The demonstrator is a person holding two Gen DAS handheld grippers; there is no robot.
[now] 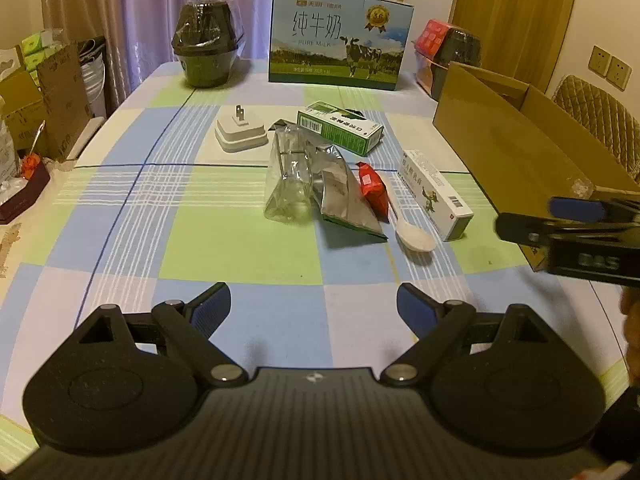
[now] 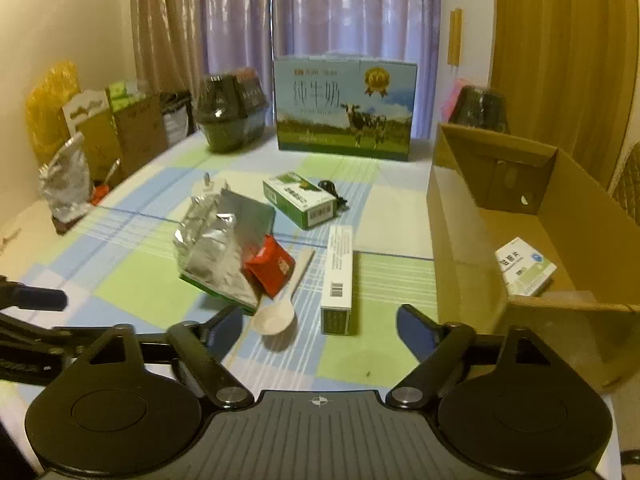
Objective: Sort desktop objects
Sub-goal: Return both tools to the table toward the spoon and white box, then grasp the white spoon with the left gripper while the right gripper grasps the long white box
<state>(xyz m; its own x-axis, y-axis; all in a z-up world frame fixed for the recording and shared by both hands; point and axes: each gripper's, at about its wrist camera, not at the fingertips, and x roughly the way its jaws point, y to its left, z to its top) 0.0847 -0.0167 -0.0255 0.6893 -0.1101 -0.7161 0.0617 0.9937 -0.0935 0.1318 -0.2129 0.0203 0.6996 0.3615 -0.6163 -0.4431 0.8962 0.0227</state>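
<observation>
On the checked tablecloth lies a cluster: a white plug adapter (image 1: 240, 135), a green-and-white box (image 1: 340, 128), a clear plastic bag (image 1: 289, 178), a silver foil pouch (image 1: 344, 194), a red packet (image 1: 373, 193), a white spoon (image 1: 414, 236) and a long white box (image 1: 438, 194). My left gripper (image 1: 314, 308) is open and holds nothing, well short of the cluster. My right gripper (image 2: 320, 330) is open too, just before the spoon (image 2: 275, 318) and the long white box (image 2: 338, 280). A small white box (image 2: 524, 268) lies inside the open cardboard box (image 2: 456, 224).
A milk carton case (image 1: 340, 40) and a wrapped dark pot (image 1: 208, 48) stand at the table's far edge. Another wrapped dark item (image 2: 482, 110) sits behind the cardboard box. Cartons and bags (image 2: 100, 132) crowd the left side. A quilted chair (image 1: 596, 120) is at right.
</observation>
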